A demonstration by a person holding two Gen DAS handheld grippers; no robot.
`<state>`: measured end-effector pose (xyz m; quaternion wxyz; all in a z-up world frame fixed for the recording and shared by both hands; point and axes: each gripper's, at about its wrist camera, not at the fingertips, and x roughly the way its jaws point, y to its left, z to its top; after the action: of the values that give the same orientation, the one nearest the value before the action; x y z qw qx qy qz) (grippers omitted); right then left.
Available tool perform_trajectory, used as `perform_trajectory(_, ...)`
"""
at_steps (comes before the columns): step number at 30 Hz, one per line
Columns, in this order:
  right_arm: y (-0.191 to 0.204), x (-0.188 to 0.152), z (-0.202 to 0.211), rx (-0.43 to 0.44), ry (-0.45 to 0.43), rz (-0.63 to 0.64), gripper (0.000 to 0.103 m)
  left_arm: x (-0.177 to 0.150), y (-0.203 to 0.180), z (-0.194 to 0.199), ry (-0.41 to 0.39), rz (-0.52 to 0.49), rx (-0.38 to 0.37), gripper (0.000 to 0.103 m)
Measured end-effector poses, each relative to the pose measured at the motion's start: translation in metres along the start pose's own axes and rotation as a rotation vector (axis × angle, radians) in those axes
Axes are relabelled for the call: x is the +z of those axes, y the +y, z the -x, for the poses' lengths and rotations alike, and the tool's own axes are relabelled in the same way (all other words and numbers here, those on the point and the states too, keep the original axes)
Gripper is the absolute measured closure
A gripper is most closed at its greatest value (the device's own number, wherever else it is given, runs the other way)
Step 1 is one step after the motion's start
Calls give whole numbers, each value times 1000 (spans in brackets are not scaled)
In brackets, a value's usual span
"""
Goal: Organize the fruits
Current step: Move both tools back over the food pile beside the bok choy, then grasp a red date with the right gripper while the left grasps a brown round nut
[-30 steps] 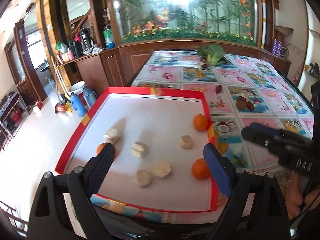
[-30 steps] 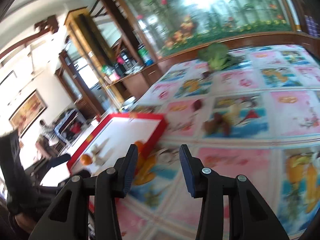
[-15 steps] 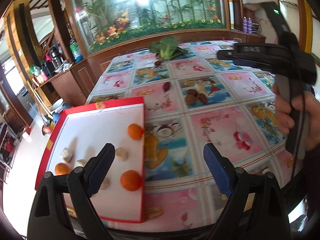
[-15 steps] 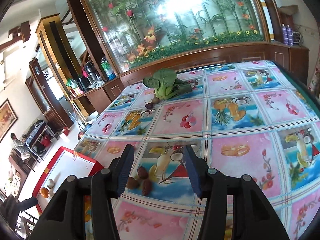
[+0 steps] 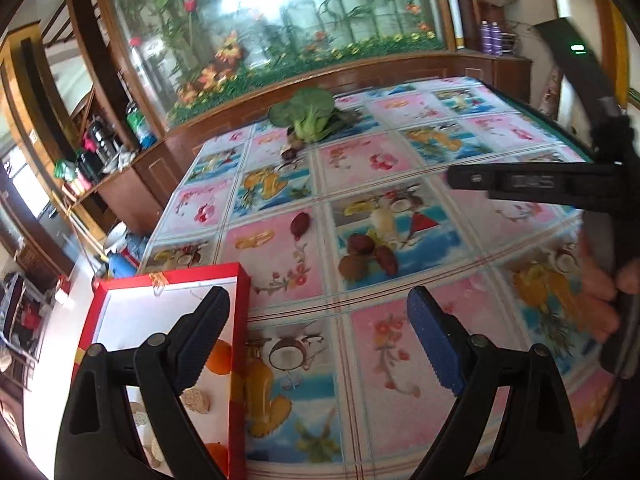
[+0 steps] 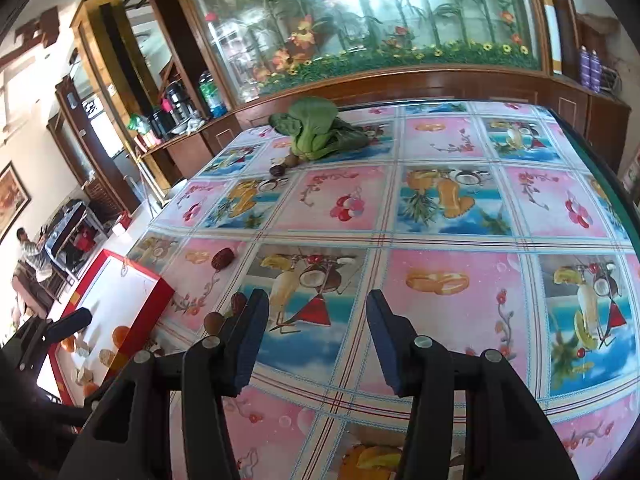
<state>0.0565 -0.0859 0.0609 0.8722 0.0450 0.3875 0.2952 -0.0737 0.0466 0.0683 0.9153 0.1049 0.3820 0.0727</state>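
L gripper [image 5: 316,332] is hovering over the fruit-print tablecloth [image 5: 400,360], fingers spread wide w/ nothing between them, just cloth showing in the gap. Its left finger [image 5: 200,336] is overlapping the red tray [image 5: 239,320] at the table's near-left corner. Inside that tray, on the white liner, an orange [image 5: 219,356] is sitting right by the finger, another orange [image 5: 218,454] is peeking out lower down, and pale beige chunks [image 5: 196,400] are lying between them.

Out on the cloth, a cluster of brown fruits [image 5: 366,256] is sitting beyond the L gripper, well apart from the tray; a single dark-red fruit [image 5: 300,224] is lying near it, closer to the far side. A leafy green veg [image 5: 308,116] is resting at the far edge w/ a small dark fruit [image 5: 288,153] just beside its stem.

R gripper [image 6: 316,336] is pointing down at the cloth, fingers at a middling gap, empty, only the printed pattern between them. Its left finger [image 6: 252,336] is partly covering the brown cluster [image 6: 224,314] in the R wrist view, whether touching can't be told. From the L view the person's hand [image 5: 604,292] is gripping the R tool's handle at the right edge. A glass-fronted cabinet w/ flowers [image 6: 380,20] is filling the background.
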Motion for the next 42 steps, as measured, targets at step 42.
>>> perform_trajectory(42, 11, -7, -38, -17, 54, -50, 90, 5, 9, -70, 123, 25, -85, 13)
